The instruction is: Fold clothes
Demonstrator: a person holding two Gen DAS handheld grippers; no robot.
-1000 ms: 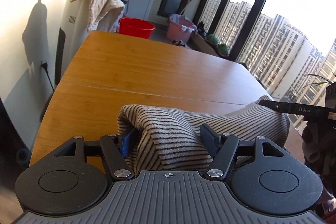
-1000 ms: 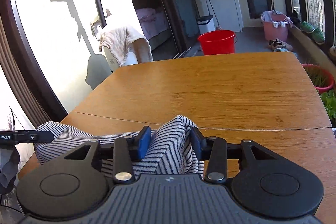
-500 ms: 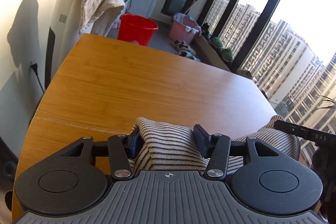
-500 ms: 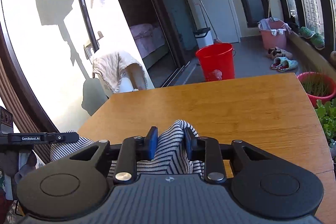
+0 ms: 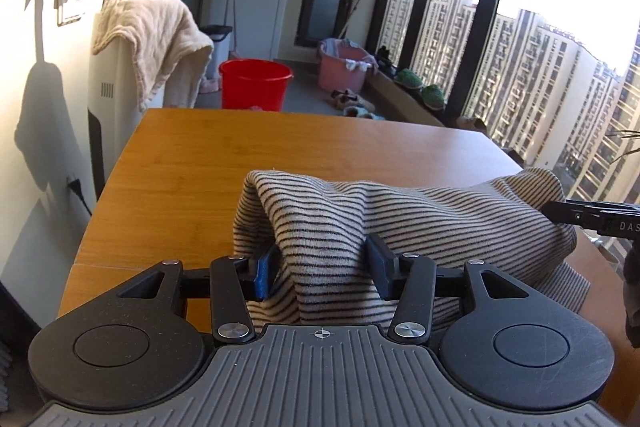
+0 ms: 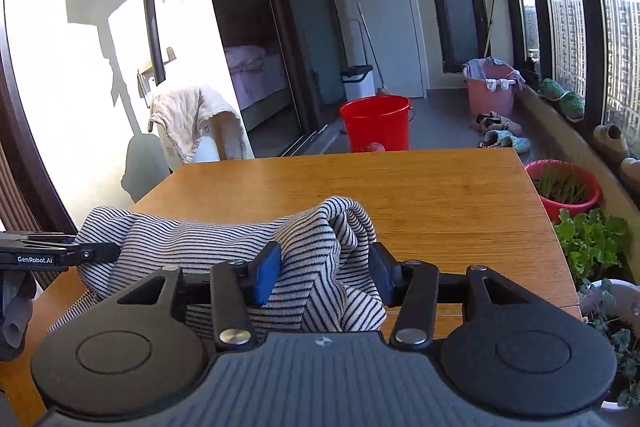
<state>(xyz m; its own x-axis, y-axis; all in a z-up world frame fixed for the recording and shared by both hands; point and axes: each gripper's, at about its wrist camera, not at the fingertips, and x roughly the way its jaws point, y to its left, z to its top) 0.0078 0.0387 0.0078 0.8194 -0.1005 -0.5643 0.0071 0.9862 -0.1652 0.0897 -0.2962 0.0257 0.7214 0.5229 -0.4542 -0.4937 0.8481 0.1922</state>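
Both the left gripper [image 5: 325, 266] and right gripper [image 6: 326, 273] pinch bunched striped garment [image 5: 400, 223] above table [image 5: 280, 155] (slack between); keep edges level, carry evenly.

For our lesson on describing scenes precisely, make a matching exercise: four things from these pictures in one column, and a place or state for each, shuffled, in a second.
Things:
1. striped garment
2. red bucket
3. beige towel
4. pink basket

Places or states:
A. draped over a white appliance
B. on the floor just beyond the table's far edge
C. clamped in both grippers over the wooden table
D. on the floor by the window, cloth inside

Pairs: 1-C, 2-B, 3-A, 4-D
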